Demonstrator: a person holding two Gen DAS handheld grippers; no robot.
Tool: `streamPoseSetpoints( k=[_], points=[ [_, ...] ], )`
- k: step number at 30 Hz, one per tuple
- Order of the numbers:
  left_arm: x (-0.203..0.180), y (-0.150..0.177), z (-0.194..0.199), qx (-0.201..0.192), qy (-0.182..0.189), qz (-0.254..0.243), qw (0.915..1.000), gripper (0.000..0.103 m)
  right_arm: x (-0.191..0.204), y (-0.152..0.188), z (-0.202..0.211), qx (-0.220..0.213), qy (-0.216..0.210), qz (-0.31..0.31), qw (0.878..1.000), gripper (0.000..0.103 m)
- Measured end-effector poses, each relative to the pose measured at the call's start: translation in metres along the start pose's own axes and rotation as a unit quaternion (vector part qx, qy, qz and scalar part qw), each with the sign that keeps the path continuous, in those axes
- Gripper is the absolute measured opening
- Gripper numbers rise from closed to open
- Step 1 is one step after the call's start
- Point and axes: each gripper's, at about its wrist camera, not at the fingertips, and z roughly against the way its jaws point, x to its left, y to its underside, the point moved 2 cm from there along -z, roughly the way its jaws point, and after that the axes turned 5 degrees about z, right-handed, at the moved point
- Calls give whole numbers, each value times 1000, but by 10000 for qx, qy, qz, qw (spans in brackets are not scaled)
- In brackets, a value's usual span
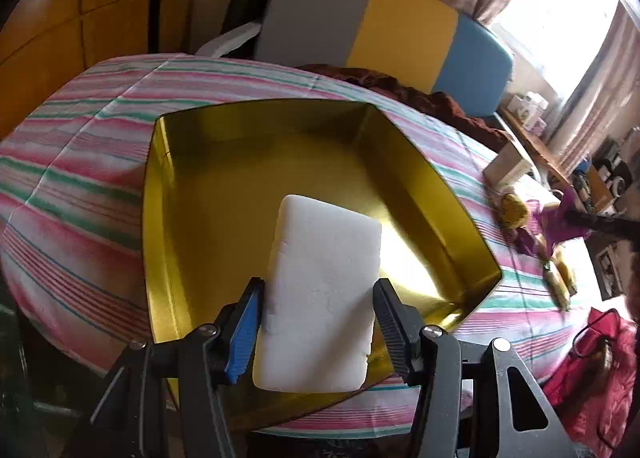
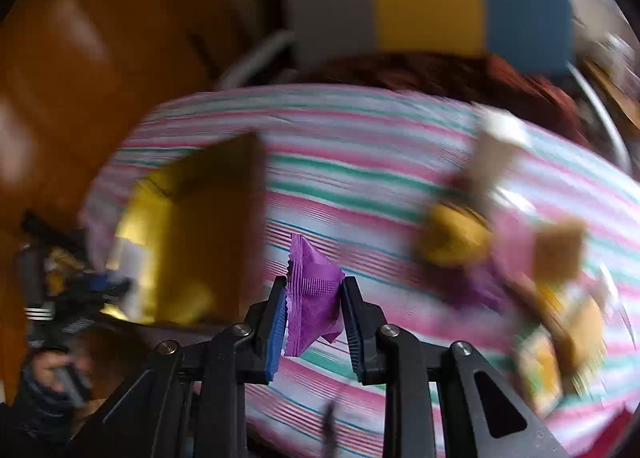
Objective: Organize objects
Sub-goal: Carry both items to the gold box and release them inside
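In the left wrist view my left gripper [image 1: 318,318] is shut on a white foam block [image 1: 320,298], held over the open gold tin box [image 1: 192,186] that sits on the striped bedspread. In the right wrist view my right gripper [image 2: 314,308] is shut on a small purple crinkled packet [image 2: 314,298], held above the bedspread. The gold tin box [image 2: 192,242] lies to its left, blurred. The left gripper [image 2: 80,290] and a gloved hand [image 2: 44,378] show at the far left of that view.
A pile of loose items lies on the bedspread to the right: a yellow round thing [image 1: 514,210], purple packets [image 1: 556,226], a white box [image 1: 506,168]. A red bag [image 1: 596,370] is at the lower right. A grey, yellow and blue headboard [image 1: 400,30] stands behind.
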Motion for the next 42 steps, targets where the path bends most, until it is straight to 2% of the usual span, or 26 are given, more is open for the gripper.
streamPoseSetpoints(
  k=[3,6,10,14,18,21,30,34,36,42],
  points=[
    [6,3,-5,53,-163,99,9998,56,47,-21,-26,7,-396,416,9983,26],
    [15,5,-10,90,-384,214,9990,56,88,-30,-65,256,-715,726,9945,26],
    [25,11,-14,169,-643,297,9973,56,128,-26,-113,785,-1060,984,9864,26],
    [28,14,-17,176,-731,241,9969,58,147,-15,-144,1170,-1261,1043,9796,26],
    [29,15,-16,146,-809,161,9965,60,156,-3,-147,1394,-1334,1179,9741,26],
    [29,13,-10,41,-818,169,9965,71,159,2,-152,1451,-1436,1161,9720,26],
    [34,10,12,-163,-1026,85,9946,72,161,6,-157,1571,-1907,951,9643,28],
    [41,8,26,-407,-1222,189,9915,85,162,7,-161,1618,-2076,752,9618,30],
    [49,6,34,-534,-1328,284,9893,85,163,8,-160,1627,-2143,659,9609,39],
    [66,-2,55,-925,-1323,662,9847,88,158,5,-148,1481,-2274,410,9616,48]
  ],
)
